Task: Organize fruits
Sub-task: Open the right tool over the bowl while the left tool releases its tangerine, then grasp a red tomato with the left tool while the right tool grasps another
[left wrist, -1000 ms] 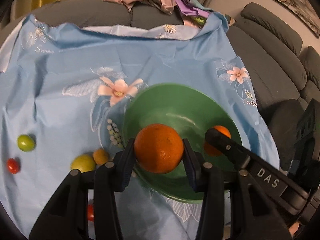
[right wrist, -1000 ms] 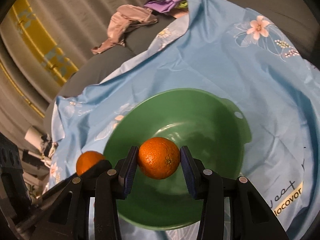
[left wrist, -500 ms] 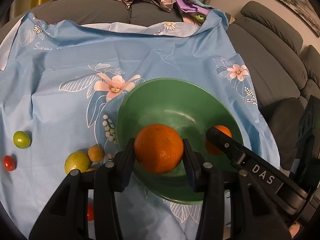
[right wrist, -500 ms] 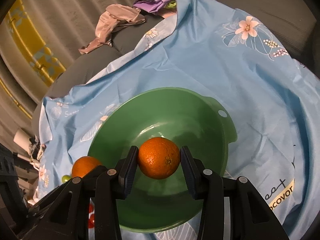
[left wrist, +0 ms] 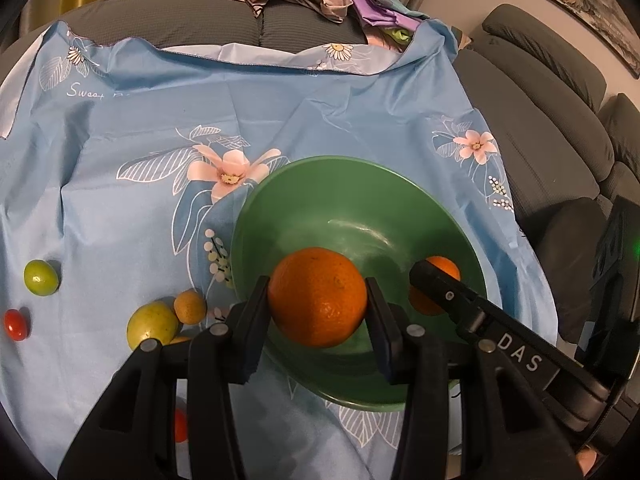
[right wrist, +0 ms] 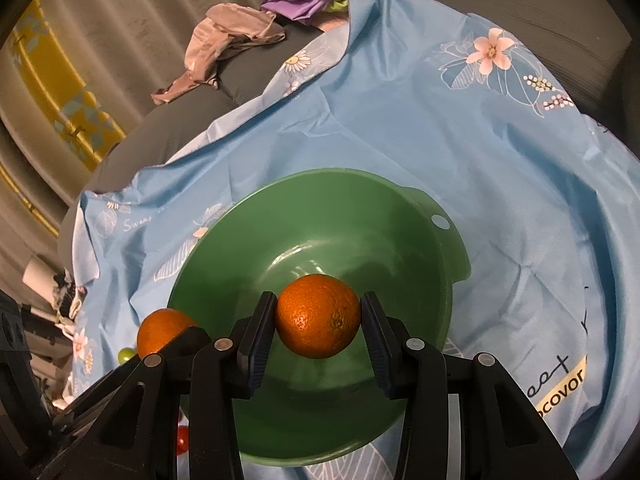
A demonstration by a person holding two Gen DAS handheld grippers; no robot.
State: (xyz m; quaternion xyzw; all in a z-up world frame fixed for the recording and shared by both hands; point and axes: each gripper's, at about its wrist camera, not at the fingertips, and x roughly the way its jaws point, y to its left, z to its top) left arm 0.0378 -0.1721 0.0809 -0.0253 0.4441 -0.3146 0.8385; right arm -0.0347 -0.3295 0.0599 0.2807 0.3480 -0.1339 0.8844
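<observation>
An orange [left wrist: 317, 297] sits clamped between the left gripper's [left wrist: 316, 306] jaws, above the green bowl's [left wrist: 348, 184] near rim. A second orange [right wrist: 317, 321] is pinched by the right gripper [right wrist: 318, 326] over the bowl's middle. Both grippers tilt downward over the blue cloth [left wrist: 140, 128].

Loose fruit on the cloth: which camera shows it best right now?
Left wrist view. It shows the green fruit, red one, yellow-green one and small tan one lying left of the bowl. Right wrist view shows only slivers of green and red.
</observation>
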